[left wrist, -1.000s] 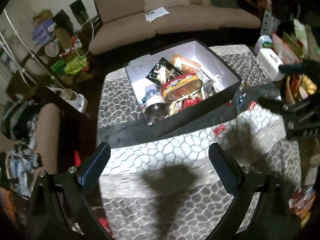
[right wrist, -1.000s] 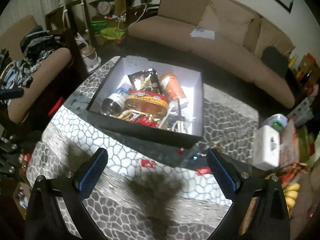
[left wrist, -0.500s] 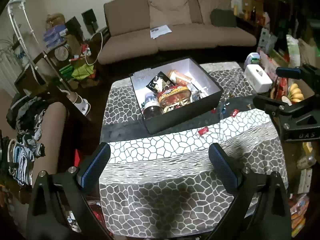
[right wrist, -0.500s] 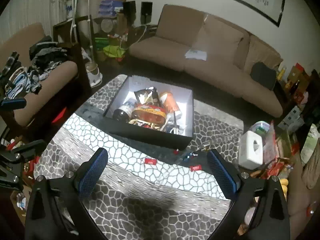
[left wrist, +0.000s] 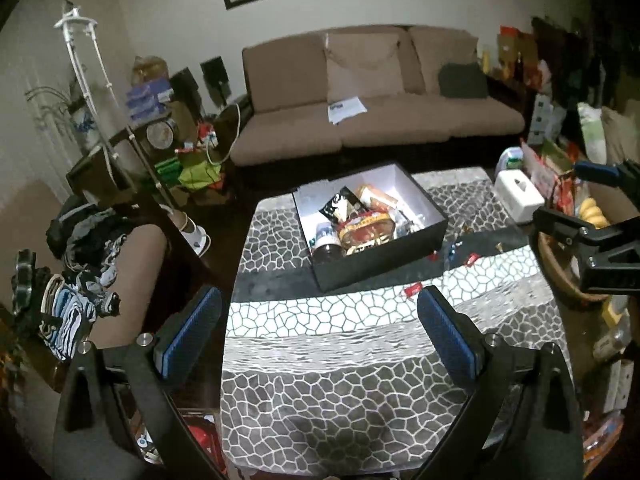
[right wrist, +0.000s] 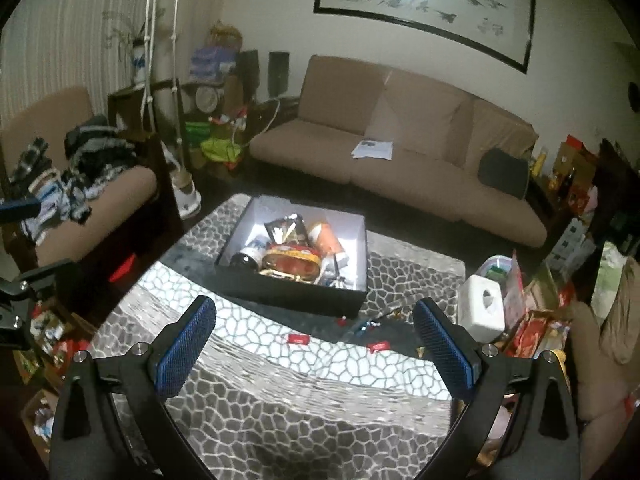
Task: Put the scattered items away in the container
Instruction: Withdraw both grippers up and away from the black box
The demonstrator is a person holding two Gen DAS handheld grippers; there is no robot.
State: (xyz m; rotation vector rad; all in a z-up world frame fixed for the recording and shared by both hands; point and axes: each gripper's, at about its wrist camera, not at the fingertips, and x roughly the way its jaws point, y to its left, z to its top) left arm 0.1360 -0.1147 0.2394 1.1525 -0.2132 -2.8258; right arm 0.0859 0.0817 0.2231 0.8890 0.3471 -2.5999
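Container: a black box with a white inside (left wrist: 424,236) (right wrist: 296,296) is set on the far half of the counter (left wrist: 360,380) (right wrist: 320,400), which is covered by a grey and white pebble-patterned cloth.
Already packed: a red oval tin (left wrist: 364,226) (right wrist: 292,260), a dark jar with a white label (left wrist: 326,242) (right wrist: 248,258), a black snack packet (left wrist: 340,204) (right wrist: 286,228) and an orange tube (right wrist: 328,238) are seen lying inside the box, with smaller things among them that cannot be made out.
Left to tidy: several small wrapped sweets are scattered on the cloth just beside the box's near right corner. A red one (left wrist: 413,289) (right wrist: 299,338) lies nearest, another red one (left wrist: 472,259) (right wrist: 379,346) a little further right, and a small blue and red cluster (left wrist: 452,250) (right wrist: 366,326) is between them and the box.
Progress: the bulk is judged done; only the small pieces are judged to be outstanding.
Left tool (left wrist: 320,336): it is held above the near edge of the counter, aimed at the box, with fingers spread wide and nothing between them. Well apart from the sweets.
Right tool (right wrist: 316,340): it is likewise held high over the near side, wide apart and empty, with the sweets framed just ahead between its pads. It is also seen from the side at the right edge of the left view (left wrist: 580,236).
Not part of the job: a white tissue box (left wrist: 518,194) (right wrist: 480,304) stands at the counter's right edge.
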